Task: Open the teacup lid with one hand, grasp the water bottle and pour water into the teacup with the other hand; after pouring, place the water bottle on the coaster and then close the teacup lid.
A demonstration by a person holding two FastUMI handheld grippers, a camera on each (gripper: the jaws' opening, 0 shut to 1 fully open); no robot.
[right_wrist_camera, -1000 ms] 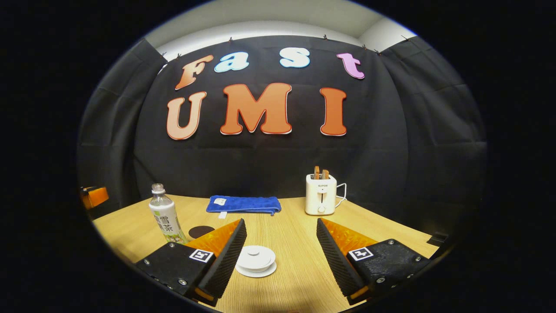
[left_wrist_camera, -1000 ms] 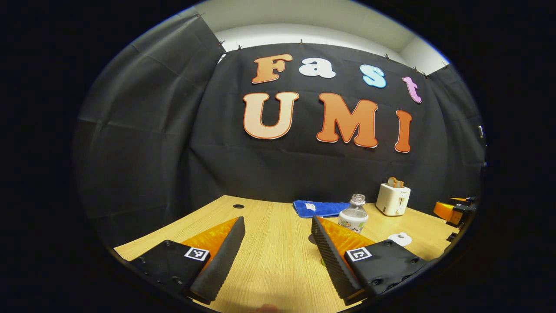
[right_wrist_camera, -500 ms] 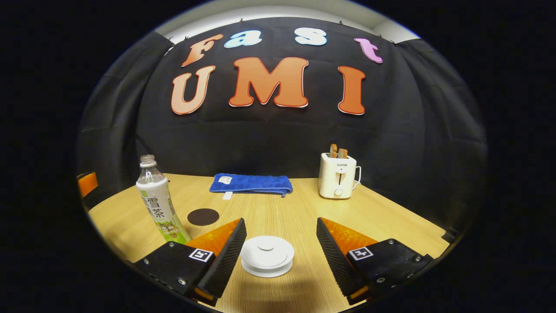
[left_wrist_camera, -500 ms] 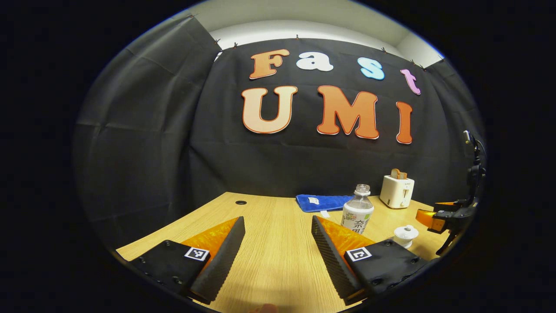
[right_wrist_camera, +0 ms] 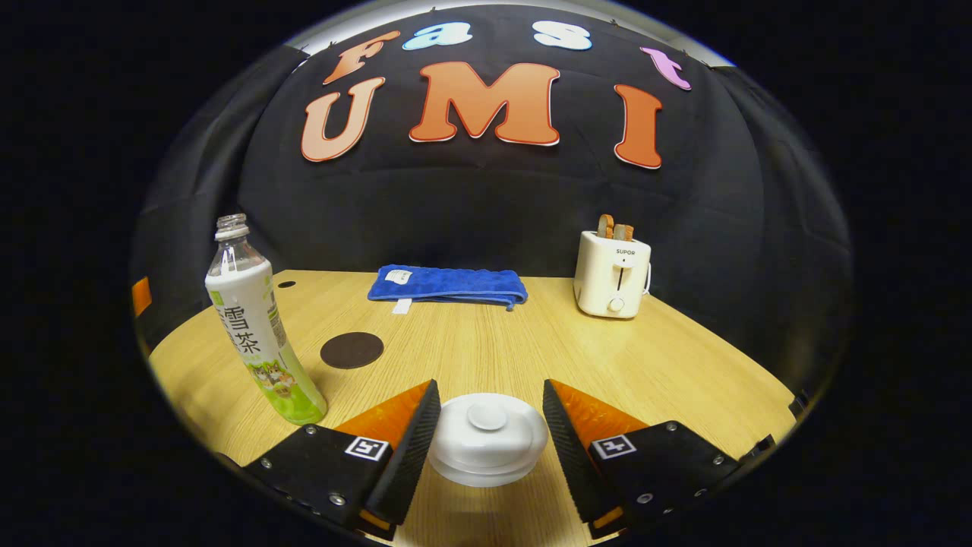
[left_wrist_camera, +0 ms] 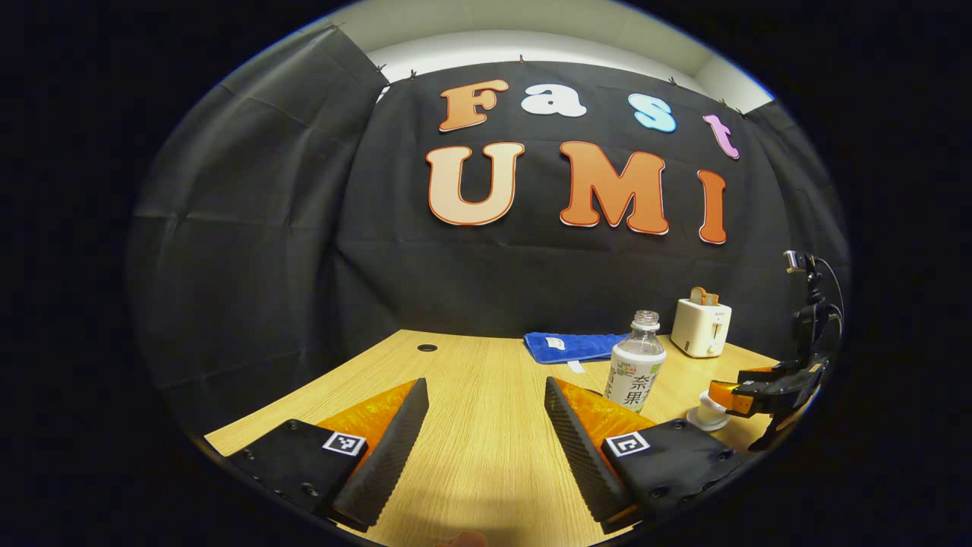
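White teacup lid (right_wrist_camera: 487, 434) between right gripper (right_wrist_camera: 486, 448) fingers

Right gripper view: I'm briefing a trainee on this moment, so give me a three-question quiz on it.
1. True or false: the lid sits between the right gripper's fingers.
2. The coaster holds: A) the bottle B) nothing C) the toaster
3. Fill in: the bottle has no ____.

Key: 1 true; 2 B; 3 cap.
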